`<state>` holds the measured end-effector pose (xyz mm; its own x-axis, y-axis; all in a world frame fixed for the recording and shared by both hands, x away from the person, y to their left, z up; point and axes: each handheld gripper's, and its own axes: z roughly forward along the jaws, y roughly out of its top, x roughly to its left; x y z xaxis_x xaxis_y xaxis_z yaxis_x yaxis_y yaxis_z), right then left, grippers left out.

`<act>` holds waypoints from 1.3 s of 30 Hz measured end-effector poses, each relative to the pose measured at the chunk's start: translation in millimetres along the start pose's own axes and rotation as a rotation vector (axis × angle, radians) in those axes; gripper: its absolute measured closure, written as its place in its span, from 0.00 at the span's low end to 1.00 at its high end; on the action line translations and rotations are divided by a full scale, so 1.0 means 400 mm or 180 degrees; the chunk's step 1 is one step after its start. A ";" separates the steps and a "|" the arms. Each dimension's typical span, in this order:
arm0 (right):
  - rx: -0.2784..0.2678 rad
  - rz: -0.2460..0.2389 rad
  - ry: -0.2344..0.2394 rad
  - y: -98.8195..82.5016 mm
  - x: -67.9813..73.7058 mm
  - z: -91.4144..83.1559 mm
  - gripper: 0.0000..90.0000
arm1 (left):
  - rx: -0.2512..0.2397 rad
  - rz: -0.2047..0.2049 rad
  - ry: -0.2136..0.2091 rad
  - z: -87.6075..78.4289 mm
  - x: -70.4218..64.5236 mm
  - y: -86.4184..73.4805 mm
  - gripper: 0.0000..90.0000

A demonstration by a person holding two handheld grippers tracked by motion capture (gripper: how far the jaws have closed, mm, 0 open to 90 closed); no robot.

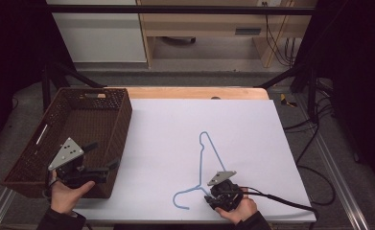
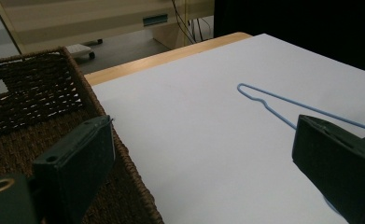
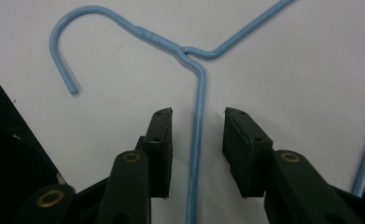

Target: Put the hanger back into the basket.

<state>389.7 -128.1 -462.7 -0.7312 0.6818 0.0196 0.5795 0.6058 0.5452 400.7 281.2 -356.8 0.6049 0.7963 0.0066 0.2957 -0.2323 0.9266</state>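
between right gripper (image 3: 198, 135) jaws, unlabelled blue hanger (image 3: 196, 140)

Dim, soft light — (dark edges)

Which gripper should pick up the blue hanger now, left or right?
Right. The right gripper already straddles a wire of the hanger just below its hook, pads not yet touching it. The left gripper is open over the basket edge, away from the hanger.
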 end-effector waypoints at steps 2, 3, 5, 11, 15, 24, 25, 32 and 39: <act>0.0002 0.0005 -0.0033 0.000 0.001 0.000 0.76 | -0.0002 0.0002 0.0003 0.000 0.000 0.000 0.06; 0.0006 0.0013 -0.0039 0.000 0.002 0.000 0.77 | -0.0004 -0.0003 0.0002 -0.001 0.000 0.000 0.06; 0.0010 0.0020 -0.0055 0.001 0.002 0.000 0.78 | -0.0004 -0.0004 0.0005 -0.001 0.000 0.000 0.06; 0.0056 0.0079 -0.0108 0.003 0.010 0.000 0.89 | 0.0012 0.0013 0.0001 0.002 -0.004 0.000 0.06; 0.0096 0.0046 -0.0131 0.008 0.018 0.001 0.95 | 0.0011 0.0017 -0.0008 0.003 -0.007 0.000 0.06; 0.0132 0.0173 -0.0100 0.011 0.014 0.001 0.97 | 0.0004 0.0051 -0.0036 0.004 -0.020 0.005 0.06; 0.0138 0.0211 -0.0098 0.012 0.014 0.001 0.97 | 0.0005 0.0061 -0.0042 0.005 -0.022 0.006 0.06; 0.0127 0.0328 -0.0010 0.015 0.008 -0.006 0.97 | 0.0020 0.0141 -0.0116 0.014 -0.049 0.009 0.06; 0.0021 0.0411 0.0065 0.019 0.002 -0.024 0.97 | 0.0066 0.0208 -0.0189 0.030 -0.072 0.006 0.06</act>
<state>389.8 -127.0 -450.5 -0.6575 0.7459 0.1065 0.6716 0.5162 0.5315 392.9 250.9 -359.2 0.6661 0.7445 0.0440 0.2689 -0.2948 0.9169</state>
